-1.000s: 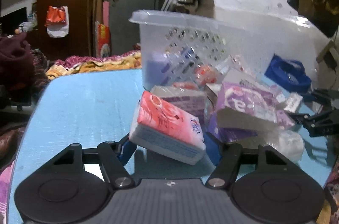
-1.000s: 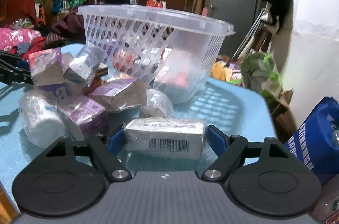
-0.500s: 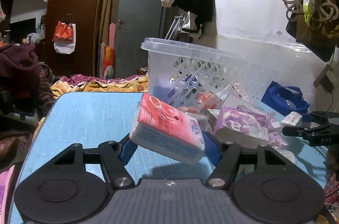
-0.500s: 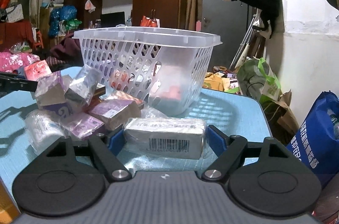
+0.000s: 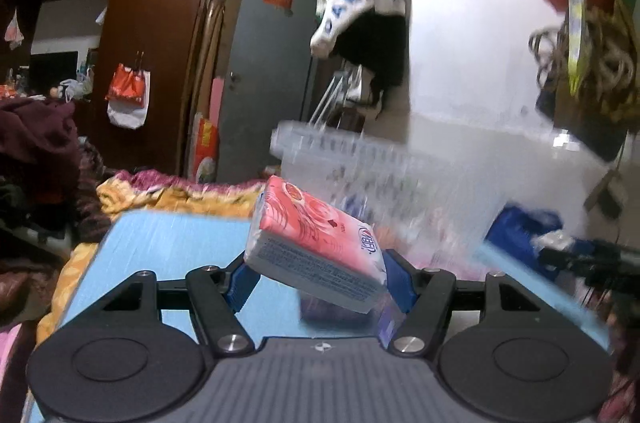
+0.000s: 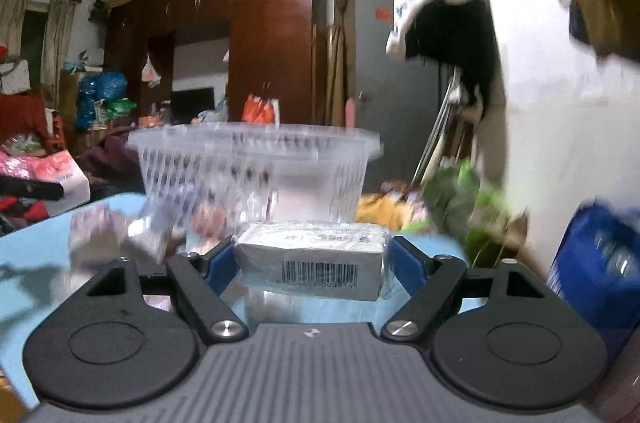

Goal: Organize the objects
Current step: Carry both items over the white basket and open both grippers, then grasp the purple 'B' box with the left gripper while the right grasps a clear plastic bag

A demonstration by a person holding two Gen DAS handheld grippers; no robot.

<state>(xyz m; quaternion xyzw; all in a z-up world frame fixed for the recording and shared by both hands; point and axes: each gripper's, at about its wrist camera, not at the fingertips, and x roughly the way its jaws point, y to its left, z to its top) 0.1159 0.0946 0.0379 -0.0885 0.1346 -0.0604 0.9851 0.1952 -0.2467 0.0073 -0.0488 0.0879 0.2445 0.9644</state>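
My left gripper (image 5: 318,277) is shut on a red and white tissue pack (image 5: 316,243), held tilted above the blue table (image 5: 172,247). My right gripper (image 6: 312,265) is shut on a silver pack with a barcode (image 6: 314,257), held level above the table. A clear plastic basket (image 6: 256,175) stands ahead of both grippers; it also shows blurred in the left wrist view (image 5: 384,179). Purple and silver packs (image 6: 116,235) lie on the table in front of the basket. The left gripper with its red pack shows at the left edge of the right wrist view (image 6: 48,179).
A blue bag (image 6: 596,263) stands at the right of the table, seen also in the left wrist view (image 5: 524,235). A white wall (image 5: 480,83) with hanging clothes and bags is behind the basket. Wardrobes and heaps of cloth fill the room beyond.
Both grippers have risen with their packs, so the basket and the pile of packs now sit lower in both views. Both views are blurred by motion.
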